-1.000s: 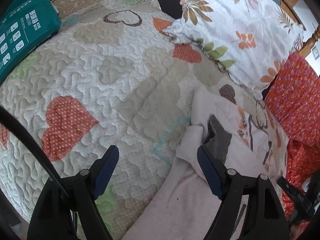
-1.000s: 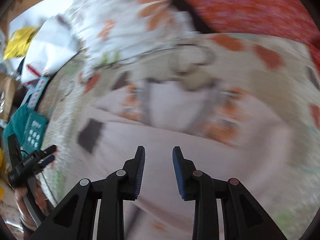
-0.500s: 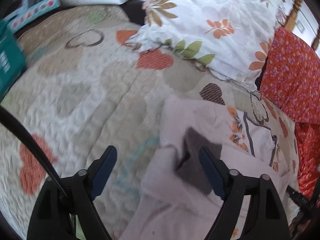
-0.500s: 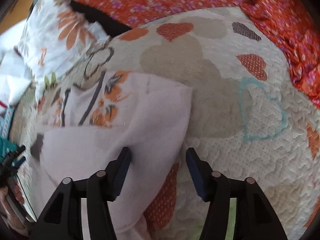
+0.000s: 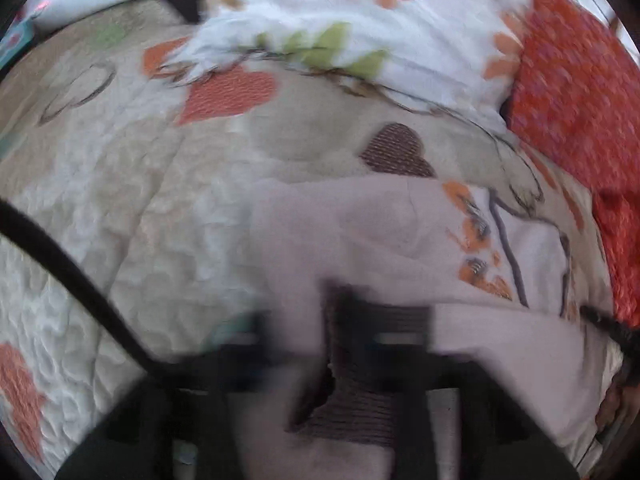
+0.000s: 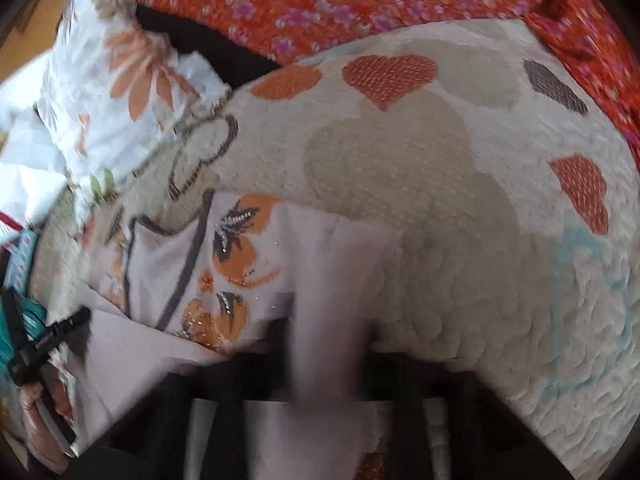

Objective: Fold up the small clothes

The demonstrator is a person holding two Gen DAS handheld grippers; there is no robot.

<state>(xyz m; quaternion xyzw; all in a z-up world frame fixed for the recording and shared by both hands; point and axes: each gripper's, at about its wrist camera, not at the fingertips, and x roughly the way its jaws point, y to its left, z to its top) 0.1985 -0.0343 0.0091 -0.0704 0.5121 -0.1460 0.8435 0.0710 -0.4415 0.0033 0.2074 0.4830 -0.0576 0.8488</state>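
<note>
A pale pink small garment [image 5: 360,232] with an orange flower print and a dark grey cuff [image 5: 360,408] lies on the heart-patterned quilt [image 5: 120,200]. My left gripper [image 5: 320,356] is low over the garment's left end, its fingers blurred on either side of the grey cuff. The garment also shows in the right wrist view [image 6: 248,272]. My right gripper [image 6: 324,364] is at its right edge, with a strip of pink fabric [image 6: 332,320] rising between the blurred fingers.
A white floral pillow [image 5: 360,20] and an orange-red flowered cushion [image 5: 572,92] lie behind the garment. The orange-red fabric [image 6: 360,4] lines the far side in the right wrist view. A teal package [image 6: 24,320] sits at the left edge.
Both grippers have dropped onto the garment's ends. The left one has closed in around the grey cuff; the right one has closed in around the pink edge fabric.
</note>
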